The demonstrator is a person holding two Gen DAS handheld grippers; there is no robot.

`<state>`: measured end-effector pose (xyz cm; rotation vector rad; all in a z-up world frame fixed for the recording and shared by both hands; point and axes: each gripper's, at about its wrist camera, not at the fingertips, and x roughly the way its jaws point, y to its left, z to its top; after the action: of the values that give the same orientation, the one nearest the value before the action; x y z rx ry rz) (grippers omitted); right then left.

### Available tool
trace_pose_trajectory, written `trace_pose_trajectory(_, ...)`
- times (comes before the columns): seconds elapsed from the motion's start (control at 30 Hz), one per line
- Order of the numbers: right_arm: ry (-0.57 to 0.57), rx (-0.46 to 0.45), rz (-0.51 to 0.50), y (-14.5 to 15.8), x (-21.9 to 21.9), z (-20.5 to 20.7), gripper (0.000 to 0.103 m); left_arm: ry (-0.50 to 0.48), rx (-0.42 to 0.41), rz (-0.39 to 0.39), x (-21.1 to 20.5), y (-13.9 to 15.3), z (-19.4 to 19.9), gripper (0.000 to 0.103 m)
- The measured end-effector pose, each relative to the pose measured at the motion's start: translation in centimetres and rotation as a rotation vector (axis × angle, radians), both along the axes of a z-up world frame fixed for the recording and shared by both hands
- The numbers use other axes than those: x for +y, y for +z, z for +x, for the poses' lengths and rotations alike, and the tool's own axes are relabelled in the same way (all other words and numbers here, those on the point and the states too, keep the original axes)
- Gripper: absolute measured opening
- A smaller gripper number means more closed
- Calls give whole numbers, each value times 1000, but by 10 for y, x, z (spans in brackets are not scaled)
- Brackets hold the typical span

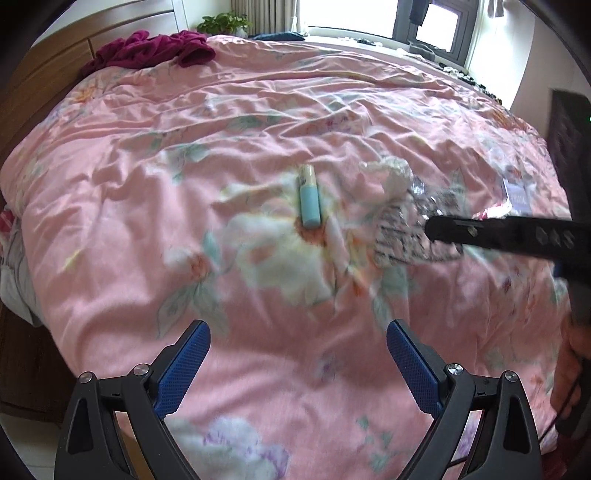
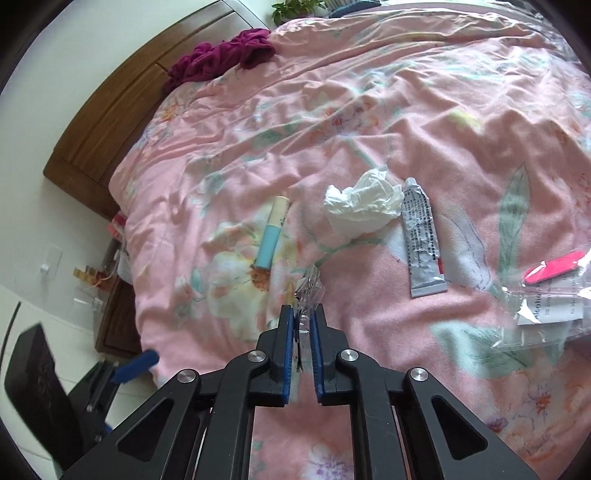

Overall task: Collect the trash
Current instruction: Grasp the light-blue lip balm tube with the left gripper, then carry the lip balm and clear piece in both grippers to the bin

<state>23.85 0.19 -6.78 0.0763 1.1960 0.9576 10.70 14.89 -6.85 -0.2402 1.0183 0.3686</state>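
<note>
On the pink floral duvet (image 2: pixel 424 110) lie a blue and cream tube (image 2: pixel 271 230), a crumpled white tissue (image 2: pixel 364 205) and a grey ointment tube (image 2: pixel 421 240). My right gripper (image 2: pixel 303 310) is shut on a strip of clear plastic film (image 2: pixel 308 291), just in front of the blue tube and the tissue. A clear plastic bag (image 2: pixel 546 314) with a pink item (image 2: pixel 554 271) and a white packet lies at the right. My left gripper (image 1: pixel 299 326) is open above the duvet, short of the blue and cream tube (image 1: pixel 309 197). The right gripper (image 1: pixel 430 229) reaches in from the right over the blurred grey tube (image 1: pixel 399 229).
A maroon garment (image 1: pixel 147 50) is bunched at the head of the bed by the wooden headboard (image 2: pixel 110 110). A dark bedside cabinet (image 2: pixel 118 325) stands at the bed's left side on a pale floor. A window (image 1: pixel 432 26) and a potted plant (image 1: pixel 221 22) are beyond the bed. A hand (image 1: pixel 569 369) shows at the right edge.
</note>
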Motion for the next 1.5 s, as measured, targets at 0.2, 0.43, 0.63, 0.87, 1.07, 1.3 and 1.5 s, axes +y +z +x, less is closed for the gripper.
trace_pose_trajectory(0.2,-35,25,44,11,-25,6,8,-13,-17,-45,15,-2,43,97)
trace_pose_trajectory(0.43,-47,-4,49,27,-48,9,8,-23,44,-63,27,-27,92,97)
trace_pose_trajectory(0.63,-39,-36,19,33,-54,9,8,-27,89,-37,35,-48,122,97)
trace_pose_trajectory(0.87,-38,-52,-10,34,-57,6,8,-52,62,-20,33,-46,136,39)
trace_pose_trajectory(1.07,-25,-58,-19,36,-60,-1,8,-64,27,-21,28,-27,127,18)
trace_pose_trajectory(1.3,-16,-70,-14,46,-61,-13,8,-77,-38,-40,24,-1,99,17)
trace_pose_trajectory(1.5,-4,-67,-5,48,-59,-23,8,-75,-72,-70,22,7,71,17)
